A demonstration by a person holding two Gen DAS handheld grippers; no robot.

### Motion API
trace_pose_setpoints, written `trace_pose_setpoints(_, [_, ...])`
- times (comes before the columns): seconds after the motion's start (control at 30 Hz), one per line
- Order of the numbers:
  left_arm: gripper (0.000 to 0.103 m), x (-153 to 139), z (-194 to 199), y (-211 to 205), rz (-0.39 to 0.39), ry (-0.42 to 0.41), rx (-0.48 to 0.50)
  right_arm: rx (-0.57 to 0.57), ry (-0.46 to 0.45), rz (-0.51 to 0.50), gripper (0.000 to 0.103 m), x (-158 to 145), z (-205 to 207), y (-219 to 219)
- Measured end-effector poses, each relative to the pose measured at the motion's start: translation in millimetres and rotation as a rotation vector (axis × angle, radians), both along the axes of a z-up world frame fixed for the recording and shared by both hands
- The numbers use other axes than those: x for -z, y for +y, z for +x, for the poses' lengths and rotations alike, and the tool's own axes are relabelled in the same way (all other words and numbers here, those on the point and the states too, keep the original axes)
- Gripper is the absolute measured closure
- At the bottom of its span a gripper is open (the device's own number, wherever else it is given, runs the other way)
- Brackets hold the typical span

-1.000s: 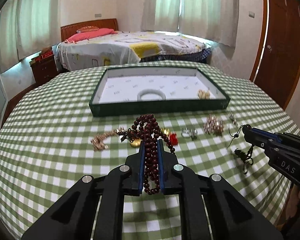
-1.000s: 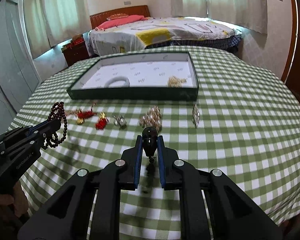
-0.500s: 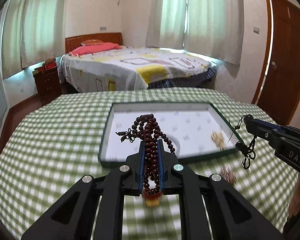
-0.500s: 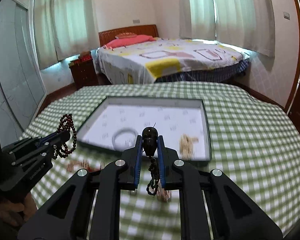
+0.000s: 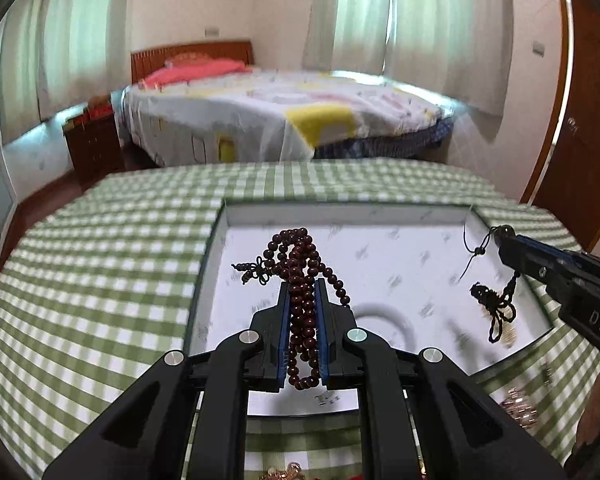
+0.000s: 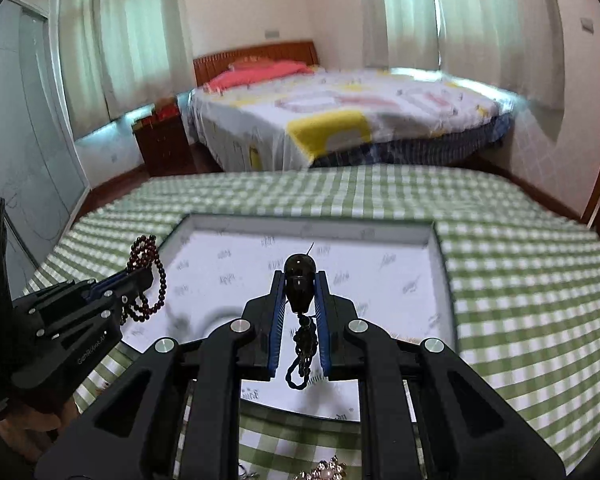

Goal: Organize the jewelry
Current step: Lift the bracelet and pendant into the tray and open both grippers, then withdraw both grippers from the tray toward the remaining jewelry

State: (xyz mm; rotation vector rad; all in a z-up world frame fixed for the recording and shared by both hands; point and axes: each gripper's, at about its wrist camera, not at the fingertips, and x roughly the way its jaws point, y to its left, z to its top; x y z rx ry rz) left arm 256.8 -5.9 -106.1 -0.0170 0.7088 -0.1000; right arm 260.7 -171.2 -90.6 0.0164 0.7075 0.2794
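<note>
Left gripper (image 5: pixel 303 292) pinching a string of dark red wooden beads (image 5: pixel 300 264), right gripper (image 6: pixel 299 284) clamped on a glossy black bead pendant with knotted cord (image 6: pixel 299 284), both over the shallow white-lined dark-green tray (image 5: pixel 380 216). Beyond them: a quilted bed (image 6: pixel 340 120), pale curtains (image 6: pixel 472 12), then the green-checked tablecloth (image 6: pixel 520 280) beneath. Only the left view catches the brown door (image 5: pixel 580 120); only the right, a glass panel (image 6: pixel 20 140). Gold trinkets (image 5: pixel 518 404) lie behind the fingers.

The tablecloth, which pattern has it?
Green and white checks on the tablecloth, clearest in the right wrist view.
</note>
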Motion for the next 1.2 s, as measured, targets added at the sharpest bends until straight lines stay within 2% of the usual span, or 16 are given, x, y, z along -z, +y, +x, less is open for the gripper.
trace_pose_setpoints(0.2, [0.091, 24.2, 11.5, 4.2, -0.005, 0.088, -0.004, 0.003, 0.111, -0.026, 0.088, 35.0, 15.7, 5.2])
trace_pose_setpoints(0.47, [0.088, 39.5, 12.4, 5.9, -0.017, 0.151, -0.004, 0.005, 0.176, -0.033, 0.088, 52.3, 21.3, 4.9])
trace_pose_setpoints(0.6, [0.072, 40.2, 13.2, 4.8, -0.021, 0.157, -0.006, 0.011, 0.180, -0.029, 0.083, 55.1, 20.6, 3.9])
trace_pose_setpoints(0.67, [0.064, 40.2, 12.2, 3.7, -0.017, 0.158, -0.004, 0.011, 0.176, -0.030, 0.073, 54.8, 20.0, 3.5])
trace_pose_setpoints(0.7, [0.060, 40.2, 12.0, 3.5, -0.014, 0.159, -0.006, 0.011, 0.172, -0.030, 0.073, 53.9, 19.1, 3.6])
trace_pose_setpoints(0.87, [0.052, 38.3, 12.6, -1.1, -0.005, 0.161, 0.008, 0.012, 0.152, -0.024, 0.073, 45.2, 14.8, 0.6])
trace_pose_setpoints(1.0, [0.033, 29.4, 6.8, -5.4, 0.000, 0.129, 0.007, 0.017, 0.126, -0.017, 0.073, 32.4, 7.7, -3.2])
trace_pose_setpoints(1.2, [0.030, 13.5, -5.5, -1.8, -0.003, 0.100, 0.004, 0.030, 0.098, -0.008, 0.073, 18.2, -9.8, -8.6])
